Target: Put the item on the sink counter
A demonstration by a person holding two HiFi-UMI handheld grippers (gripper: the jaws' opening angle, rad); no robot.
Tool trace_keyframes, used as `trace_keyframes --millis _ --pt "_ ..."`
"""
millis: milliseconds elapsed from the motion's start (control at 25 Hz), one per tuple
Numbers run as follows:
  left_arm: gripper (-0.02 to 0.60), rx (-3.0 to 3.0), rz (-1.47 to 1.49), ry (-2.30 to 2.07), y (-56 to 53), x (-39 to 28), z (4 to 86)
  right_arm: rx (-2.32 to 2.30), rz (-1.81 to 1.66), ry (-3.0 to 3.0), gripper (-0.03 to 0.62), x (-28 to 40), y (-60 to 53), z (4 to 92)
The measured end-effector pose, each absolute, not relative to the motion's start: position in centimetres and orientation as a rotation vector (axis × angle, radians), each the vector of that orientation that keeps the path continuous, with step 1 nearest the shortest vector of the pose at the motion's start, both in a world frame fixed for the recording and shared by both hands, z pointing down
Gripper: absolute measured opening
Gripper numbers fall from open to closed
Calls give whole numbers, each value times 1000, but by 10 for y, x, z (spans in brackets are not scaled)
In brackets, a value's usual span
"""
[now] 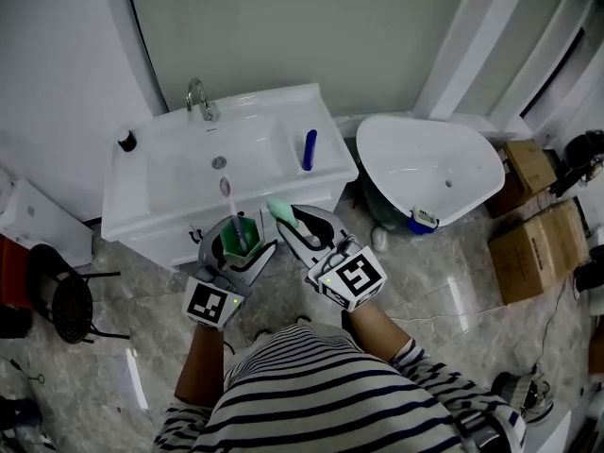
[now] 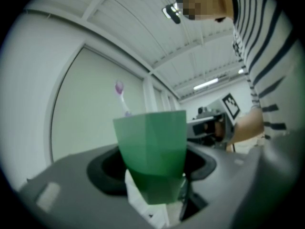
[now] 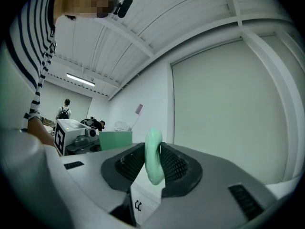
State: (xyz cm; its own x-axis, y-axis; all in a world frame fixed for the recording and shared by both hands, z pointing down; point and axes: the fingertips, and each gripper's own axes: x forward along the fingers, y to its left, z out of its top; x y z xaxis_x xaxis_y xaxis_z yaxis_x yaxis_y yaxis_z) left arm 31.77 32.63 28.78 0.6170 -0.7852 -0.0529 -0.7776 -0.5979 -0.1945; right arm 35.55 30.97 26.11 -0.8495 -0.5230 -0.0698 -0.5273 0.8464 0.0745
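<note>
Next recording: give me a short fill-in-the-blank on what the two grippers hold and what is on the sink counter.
1. The left gripper is closed on a ____ cup.
2. The right gripper is closed on a pale green item, while a toothbrush stands in the ____.
3. On the sink counter, right of the basin, there is a ____ object.
Missing words: green; cup; blue.

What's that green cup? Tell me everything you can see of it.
The cup is green and plastic-looking, with faceted sides that widen to an open rim. It stands upright, clamped near its base between the jaws of the left gripper, in the air short of the sink counter and not on it. A toothbrush with a pale purple head leans inside it.
</note>
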Motion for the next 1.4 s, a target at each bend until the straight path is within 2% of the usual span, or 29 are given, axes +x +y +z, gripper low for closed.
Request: trace_keyframes --millis 280,560,1400 --pt "318 -2601 4 1381 312 322 281 -779 138 2992 97 365 295 262" --pt "317 -2570 2 1452 302 296 282 -686 117 3014 97 335 287 266" --pt "316 -2599 2 1384 243 90 282 -791 93 2988 97 131 226 271"
